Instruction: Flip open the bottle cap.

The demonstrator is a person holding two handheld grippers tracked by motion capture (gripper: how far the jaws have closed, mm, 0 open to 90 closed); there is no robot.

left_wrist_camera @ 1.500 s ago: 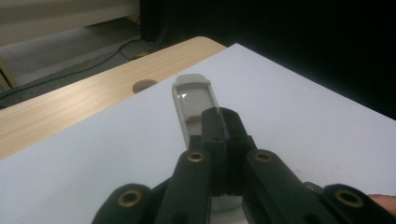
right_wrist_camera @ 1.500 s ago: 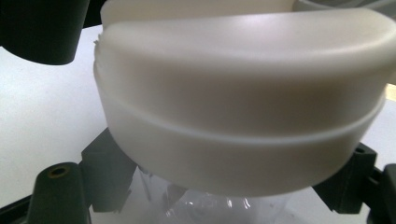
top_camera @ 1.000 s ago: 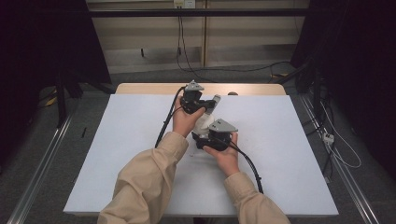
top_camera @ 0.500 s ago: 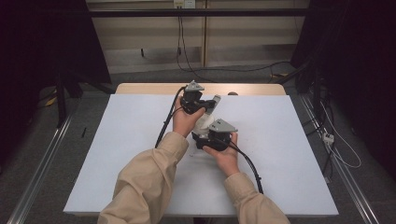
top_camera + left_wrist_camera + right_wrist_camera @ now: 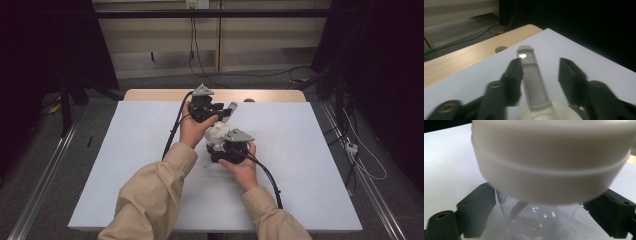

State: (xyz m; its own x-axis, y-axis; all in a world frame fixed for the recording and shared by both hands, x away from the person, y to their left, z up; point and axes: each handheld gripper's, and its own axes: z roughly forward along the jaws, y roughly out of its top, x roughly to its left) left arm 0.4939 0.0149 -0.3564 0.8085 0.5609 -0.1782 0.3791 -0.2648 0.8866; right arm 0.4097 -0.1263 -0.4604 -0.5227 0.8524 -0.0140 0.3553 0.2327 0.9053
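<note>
High view: the left gripper (image 5: 220,111) and right gripper (image 5: 218,145) meet at a white-capped clear container (image 5: 216,134) mid-table.
Left gripper view: jaws just opening, the grey handle (image 5: 532,77) loose between them.
Right gripper view: jaws likewise opening, flanking the clear body (image 5: 534,220); release looks nearly done

Dim room, lit white table (image 5: 125,150), black edges, blurred close-ups, small glare

Both claws (image 5: 539,75) apparently newly parted.
</note>
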